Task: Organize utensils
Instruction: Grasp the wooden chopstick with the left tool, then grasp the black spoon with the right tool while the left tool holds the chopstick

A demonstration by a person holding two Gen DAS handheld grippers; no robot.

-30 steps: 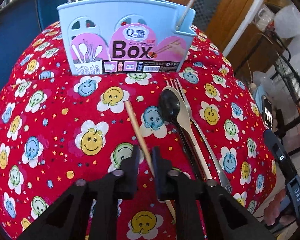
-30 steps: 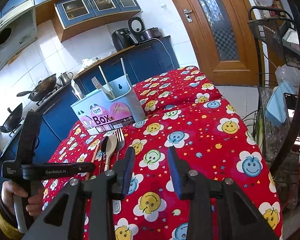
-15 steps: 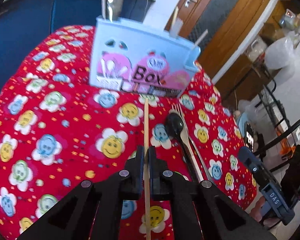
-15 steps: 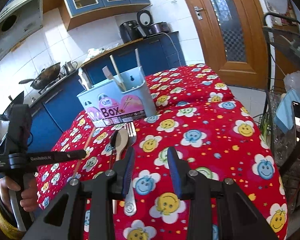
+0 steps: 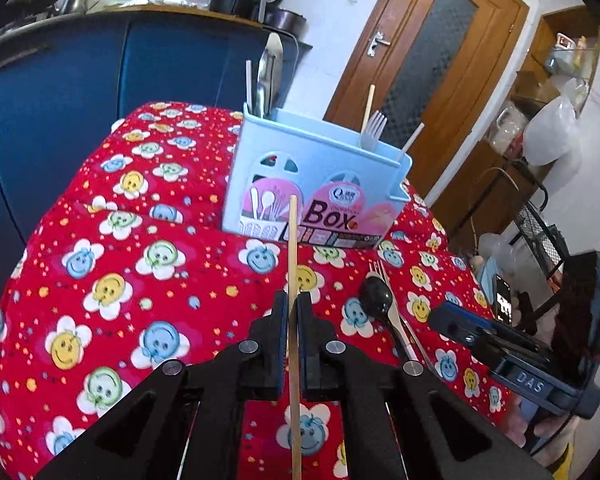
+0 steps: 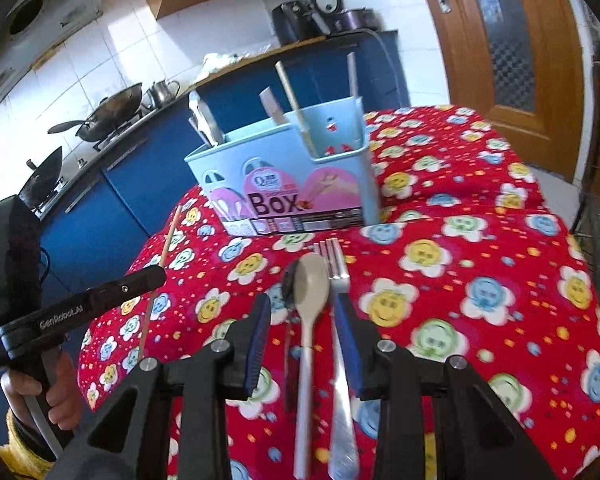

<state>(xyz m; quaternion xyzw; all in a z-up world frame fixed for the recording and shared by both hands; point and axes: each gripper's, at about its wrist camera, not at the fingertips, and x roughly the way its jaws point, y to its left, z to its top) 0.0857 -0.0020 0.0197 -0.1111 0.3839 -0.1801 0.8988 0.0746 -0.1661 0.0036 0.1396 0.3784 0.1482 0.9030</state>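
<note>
One chopstick point(image 5: 292, 264) we pinch in the closed left claw point(image 5: 293, 312) for boxing; the right claw point(image 6: 302, 322), half-open and empty, straddles the spoon point(image 6: 309, 292) to grab next.

"Box" on blue holder point(image 5: 320, 184)

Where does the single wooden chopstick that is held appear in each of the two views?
Left wrist: chopstick at centre, clamped in the left gripper, pointing at the box.
Right wrist: chopstick far left, above the left gripper.
Shared landmark: the box.
</note>
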